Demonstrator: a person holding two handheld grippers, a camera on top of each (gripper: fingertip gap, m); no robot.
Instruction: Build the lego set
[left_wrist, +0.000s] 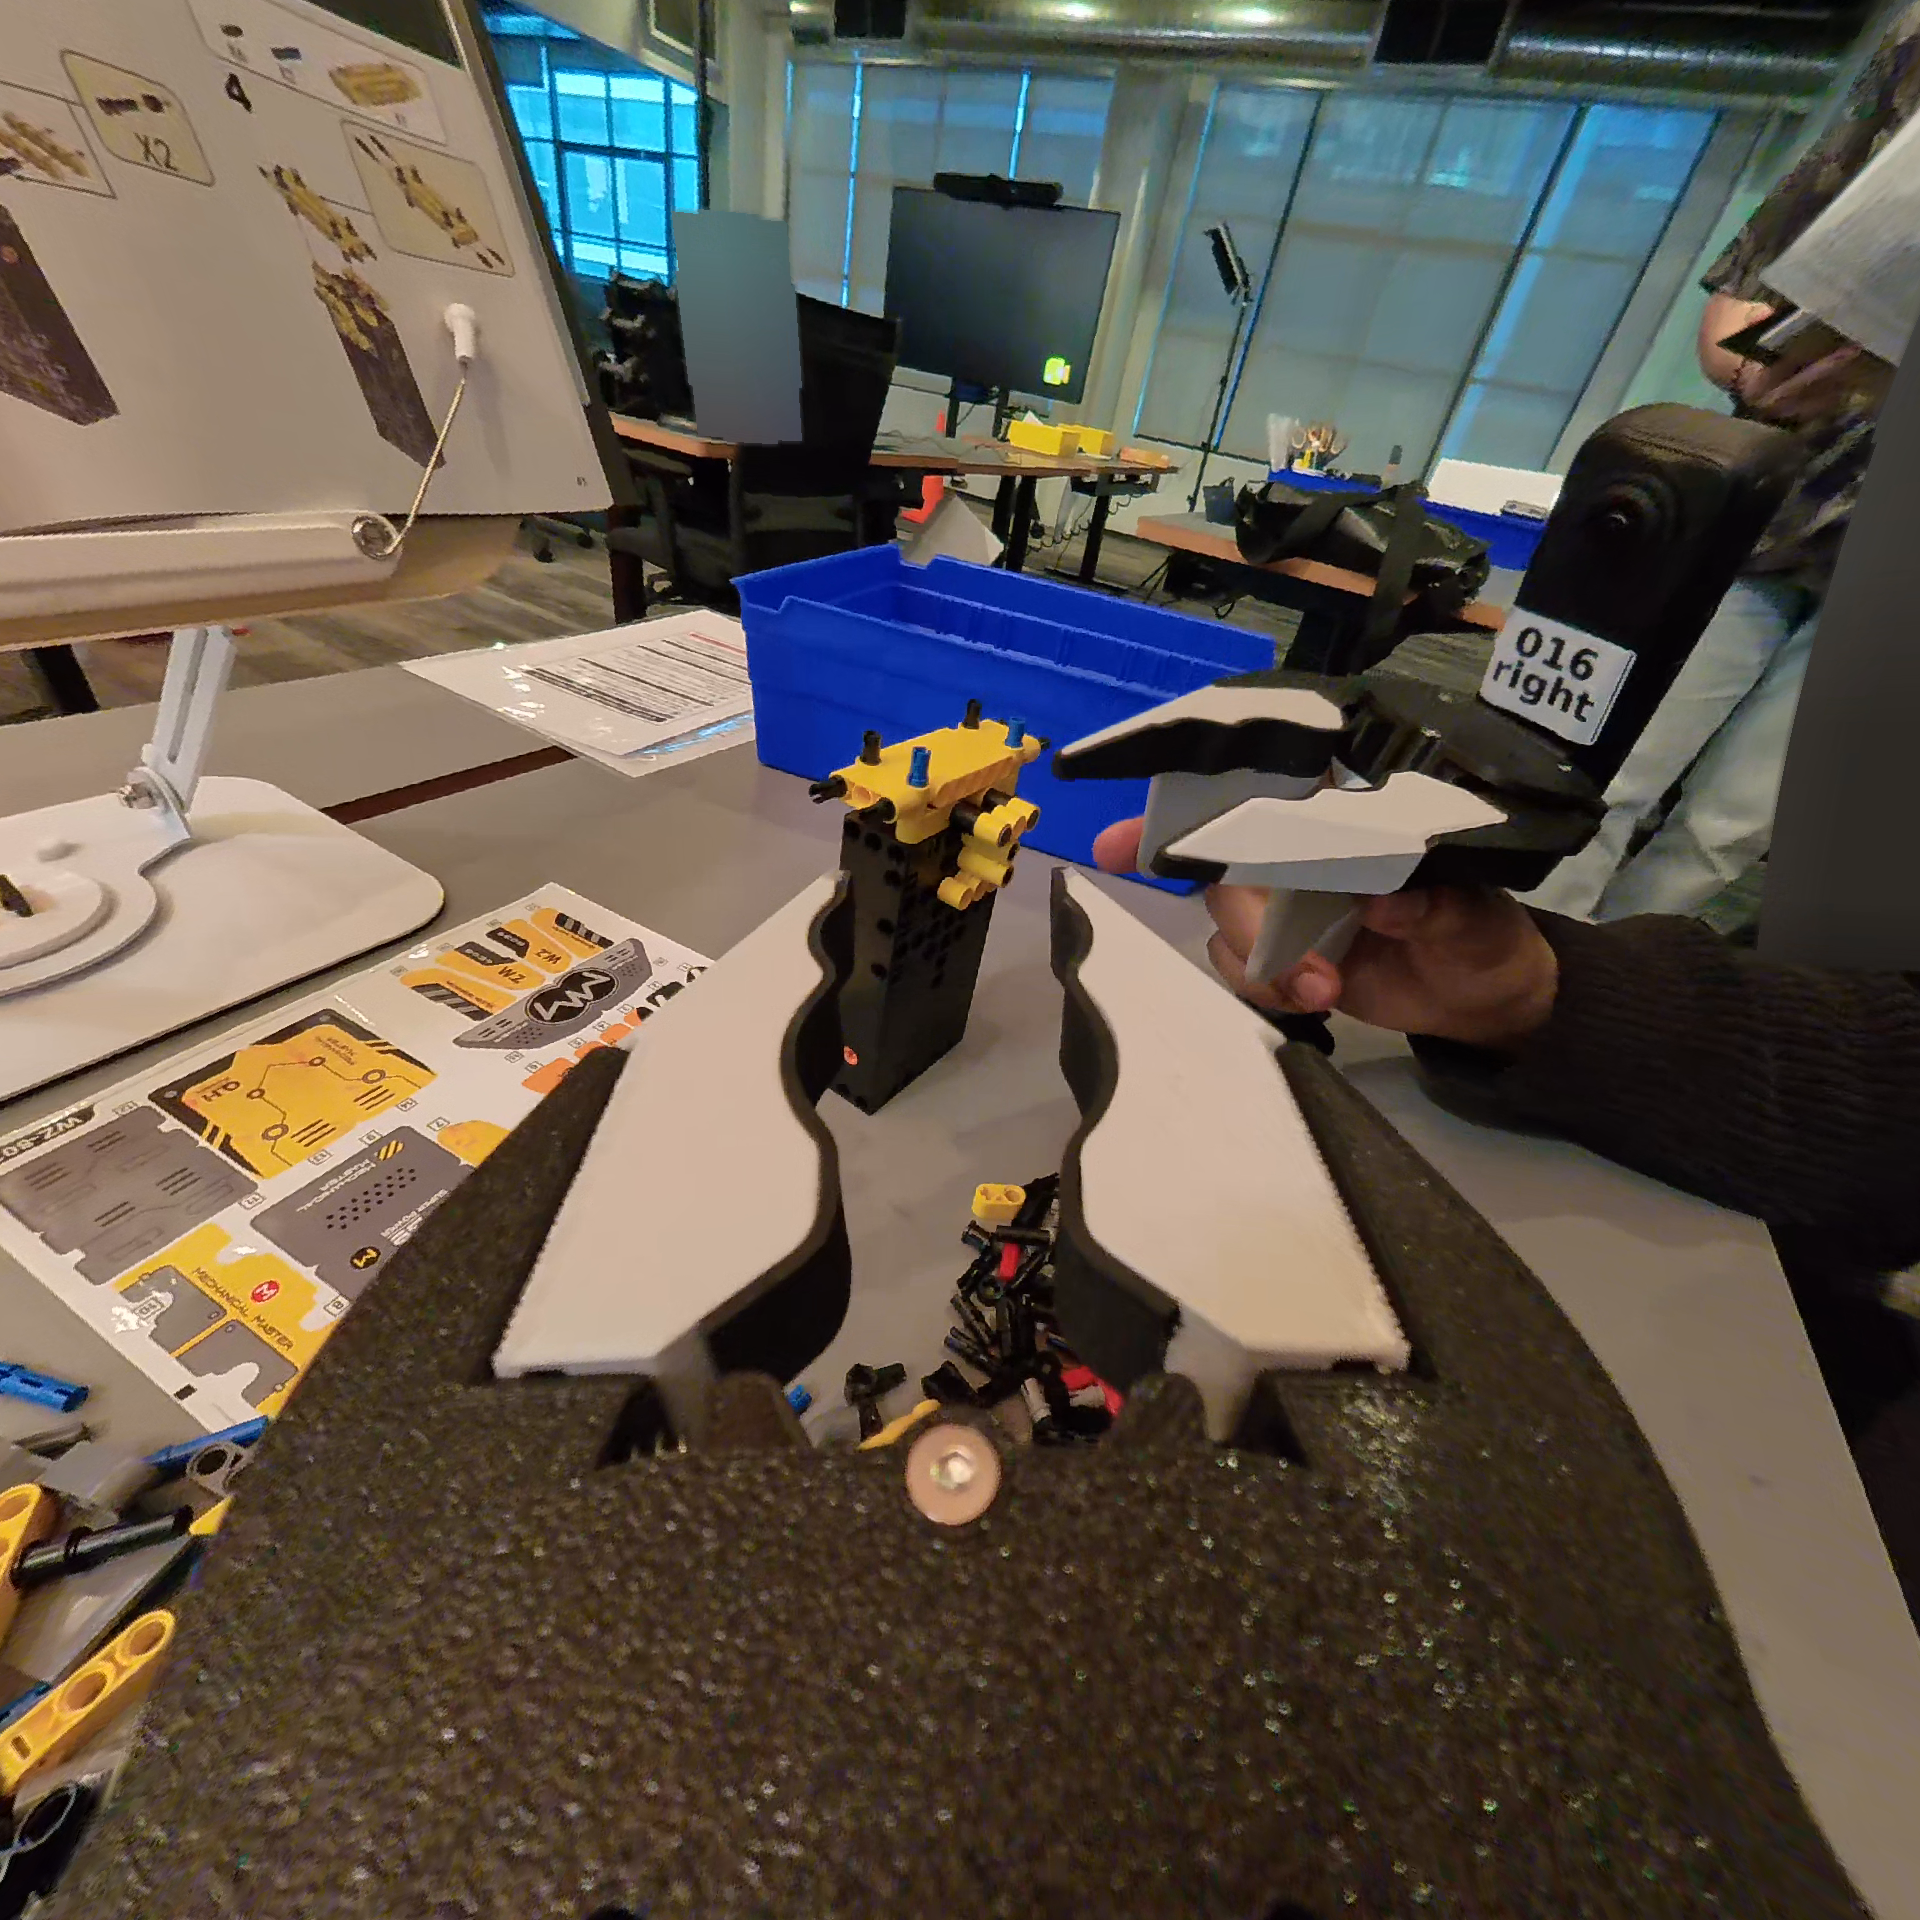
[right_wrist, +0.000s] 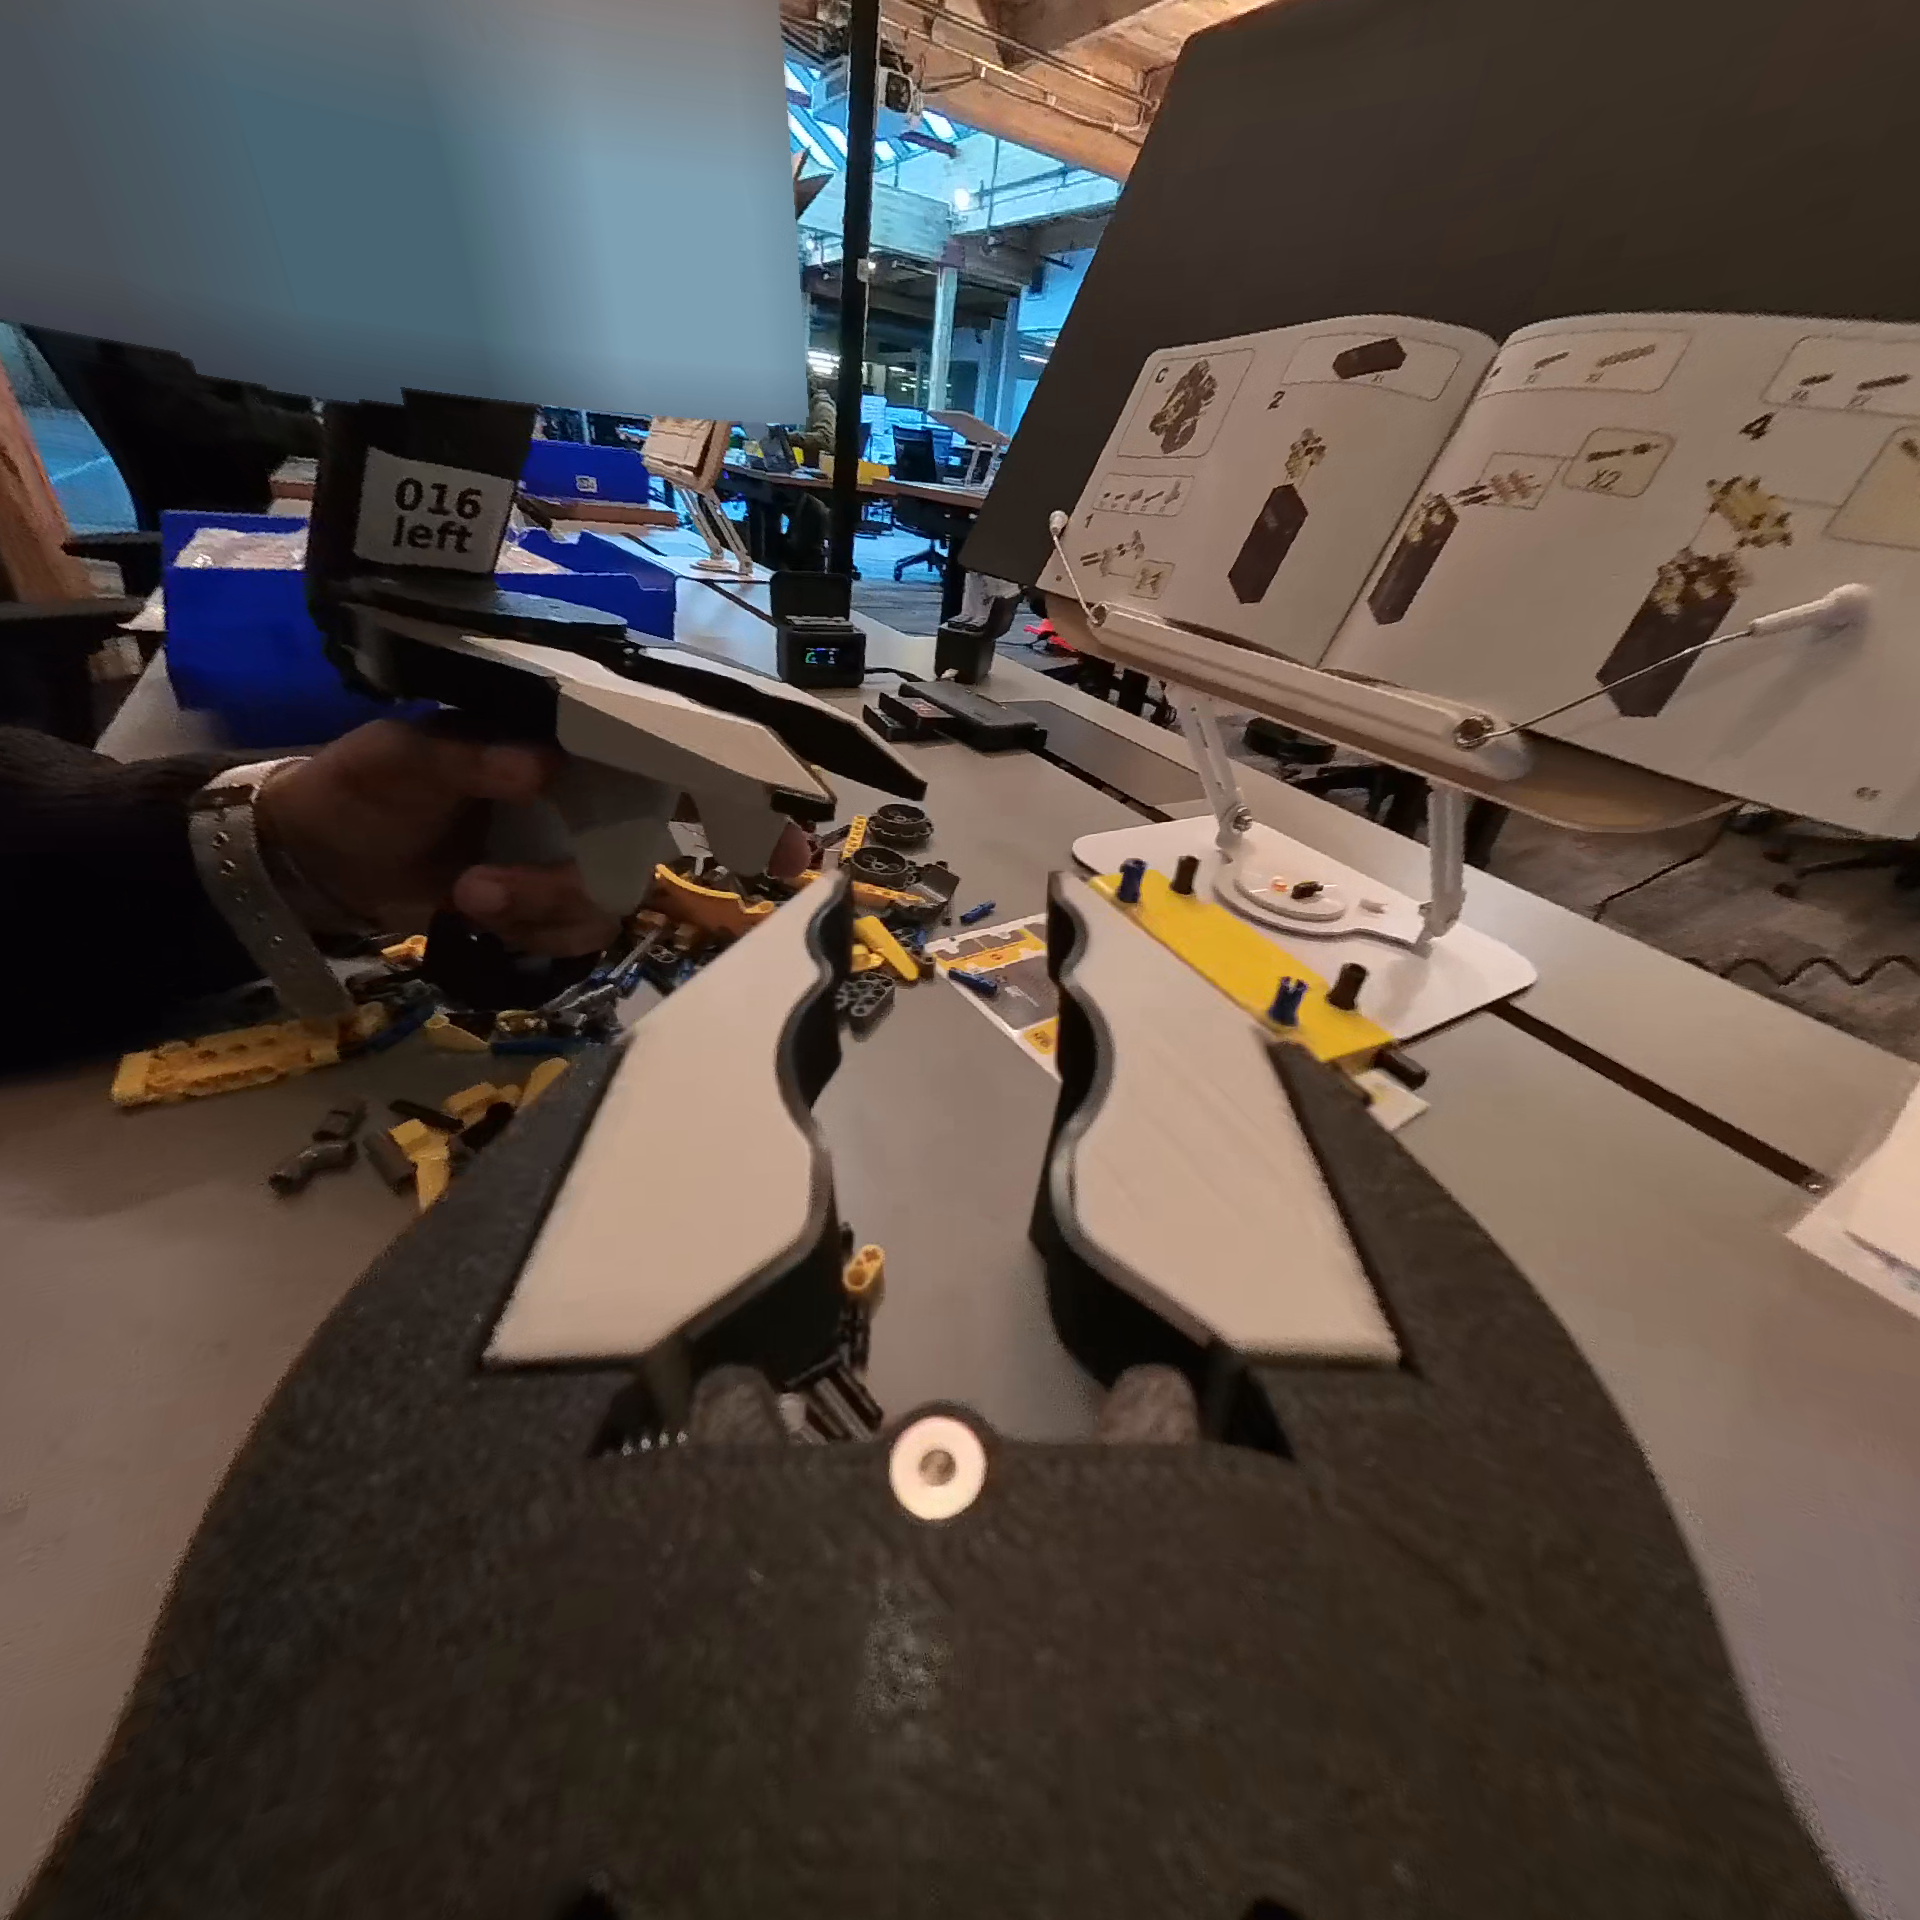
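A black block model with a yellow beam top and blue and black pins (left_wrist: 914, 935) stands upright on the grey table (left_wrist: 623, 831). My left gripper (left_wrist: 951, 883) is open and empty, and the model shows between its fingertips, just ahead of them. My right gripper (left_wrist: 1107, 816) is open and empty, level with the model's yellow top and close to its right. In the right wrist view my right gripper (right_wrist: 948, 883) is open, the yellow top (right_wrist: 1236, 956) lies partly hidden behind its right finger, and my left gripper (right_wrist: 873, 795) is at the left.
An instruction booklet on a white stand (left_wrist: 260, 260) stands at the left. A sticker sheet (left_wrist: 312, 1122) lies below it. A blue bin (left_wrist: 987, 665) is behind the model. Small black pins (left_wrist: 1013, 1299) lie under my left gripper. Loose yellow and black parts (right_wrist: 665, 966) are scattered nearby.
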